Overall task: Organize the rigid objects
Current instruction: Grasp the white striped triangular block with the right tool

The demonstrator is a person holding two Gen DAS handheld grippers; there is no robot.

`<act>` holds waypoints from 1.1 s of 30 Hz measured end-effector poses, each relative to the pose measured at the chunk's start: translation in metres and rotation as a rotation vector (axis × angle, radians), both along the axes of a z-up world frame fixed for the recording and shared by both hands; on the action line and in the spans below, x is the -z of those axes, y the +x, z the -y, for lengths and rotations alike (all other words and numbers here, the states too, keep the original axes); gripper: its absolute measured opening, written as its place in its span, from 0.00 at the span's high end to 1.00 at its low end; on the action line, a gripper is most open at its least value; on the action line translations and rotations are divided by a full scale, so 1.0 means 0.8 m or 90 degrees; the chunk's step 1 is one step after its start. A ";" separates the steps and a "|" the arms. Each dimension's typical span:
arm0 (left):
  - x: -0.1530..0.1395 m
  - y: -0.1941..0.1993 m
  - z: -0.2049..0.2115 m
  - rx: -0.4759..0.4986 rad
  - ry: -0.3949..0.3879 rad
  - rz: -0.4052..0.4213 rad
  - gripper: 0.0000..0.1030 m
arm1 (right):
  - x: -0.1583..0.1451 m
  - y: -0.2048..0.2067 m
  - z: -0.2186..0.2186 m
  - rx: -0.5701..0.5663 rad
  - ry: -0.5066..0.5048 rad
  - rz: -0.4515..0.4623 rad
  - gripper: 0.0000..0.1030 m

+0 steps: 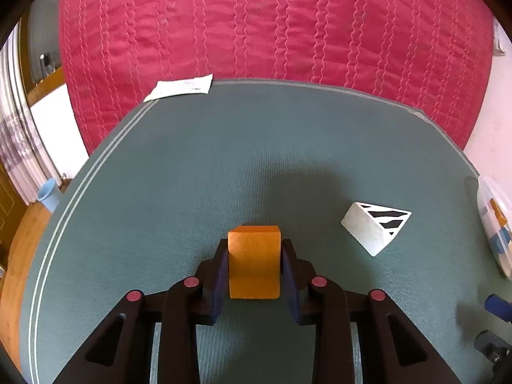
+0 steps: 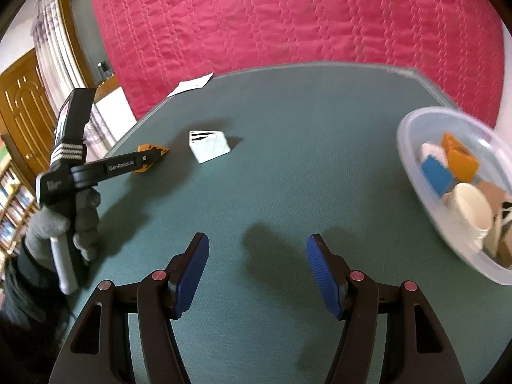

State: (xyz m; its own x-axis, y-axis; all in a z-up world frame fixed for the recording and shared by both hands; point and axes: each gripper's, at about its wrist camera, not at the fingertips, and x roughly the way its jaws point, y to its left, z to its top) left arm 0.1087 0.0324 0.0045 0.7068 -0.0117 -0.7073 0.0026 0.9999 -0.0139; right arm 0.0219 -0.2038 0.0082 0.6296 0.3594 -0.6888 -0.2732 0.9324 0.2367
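One orange block (image 1: 254,260) is clamped between the pads of the left gripper (image 1: 255,268), low over the green mat (image 1: 192,176); flat parallel faces, judged stiff, light, securely held. Just right, a white zebra-striped wedge (image 1: 374,225) lies loose; its sloped faces may slip. Right gripper (image 2: 257,272) is spread wide, empty, near the clear bin (image 2: 412,147).

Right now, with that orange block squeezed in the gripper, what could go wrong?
1. The left hand-held gripper pinches the orange block only by its two sides; it might slip out on the way to the clear bowl.
2. The white striped wedge lies loose on the green mat, seemingly between block and bowl, so it could get bumped.
3. The bowl already holds several pieces, so a dropped block might bounce out.
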 end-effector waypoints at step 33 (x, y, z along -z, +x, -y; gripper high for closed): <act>-0.014 -0.019 -0.007 -0.041 -0.002 0.028 0.69 | 0.006 0.145 -0.126 -0.090 -0.083 0.009 0.56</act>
